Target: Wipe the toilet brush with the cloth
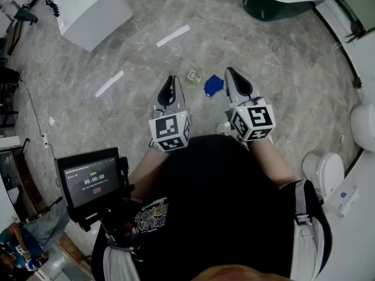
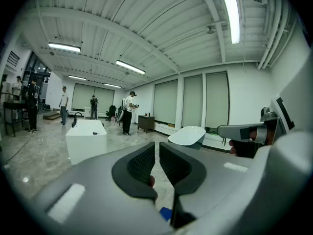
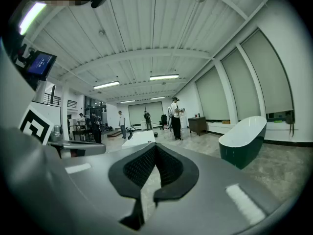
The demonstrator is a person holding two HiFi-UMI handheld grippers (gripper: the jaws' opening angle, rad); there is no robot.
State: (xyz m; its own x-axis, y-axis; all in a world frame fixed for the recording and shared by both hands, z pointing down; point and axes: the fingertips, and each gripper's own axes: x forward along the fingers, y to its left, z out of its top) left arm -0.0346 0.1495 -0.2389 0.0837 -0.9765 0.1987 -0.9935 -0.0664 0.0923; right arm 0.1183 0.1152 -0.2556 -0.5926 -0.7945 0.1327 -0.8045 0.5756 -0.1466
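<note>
Blue cloth (image 1: 214,85) located on floor (image 1: 263,45), ahead of and between tips, nearer right tongs (image 1: 230,71). Left tongs (image 1: 170,78) nearly closed, right tongs fully closed; nothing held.

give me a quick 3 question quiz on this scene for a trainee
1. Where does the blue cloth lie? A on the floor; B across the person's lap; C hanging on a wall.
2. True or false: the right tongs are shut on a toilet brush.
3. What colour is the outside of the bathtub at the top right of the head view?
Key: 1 A; 2 false, they are shut with nothing between them; 3 dark green.
</note>
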